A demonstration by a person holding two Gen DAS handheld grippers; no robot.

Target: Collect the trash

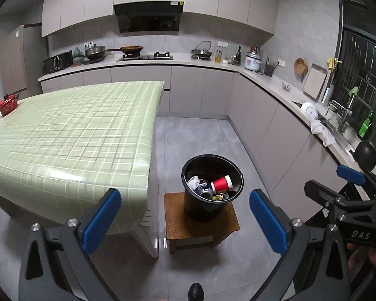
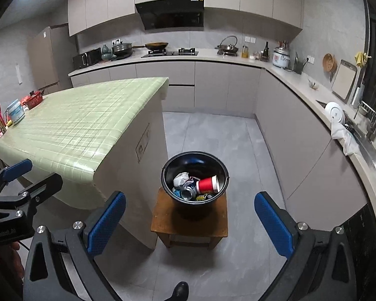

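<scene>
A black bucket [image 1: 188, 166] [image 2: 166, 173] stands on a small wooden stool [image 1: 174, 225] [image 2: 163, 220] beside the table. Inside it lie a red paper cup [image 1: 221, 183] [image 2: 207, 185], a crumpled white paper [image 1: 193, 181] [image 2: 180, 178] and a crushed can [image 1: 205, 192] [image 2: 186, 192]. My left gripper [image 1: 185, 215] hovers above and in front of the bucket, open, nothing between its blue pads. My right gripper [image 2: 190, 223] hangs likewise, open and empty. Each gripper shows at the edge of the other's view: the right gripper's body [image 1: 348, 195], the left gripper's body [image 2: 17, 195].
A table with a green checked cloth [image 1: 70, 135] [image 2: 75, 125] fills the left, with a red pot [image 1: 8, 105] and a tin [image 2: 15, 111] at its far end. Kitchen counters [image 1: 275, 85] run along the back and right, with a sink [image 2: 358, 130]. Grey tile floor [image 1: 200, 130] surrounds the stool.
</scene>
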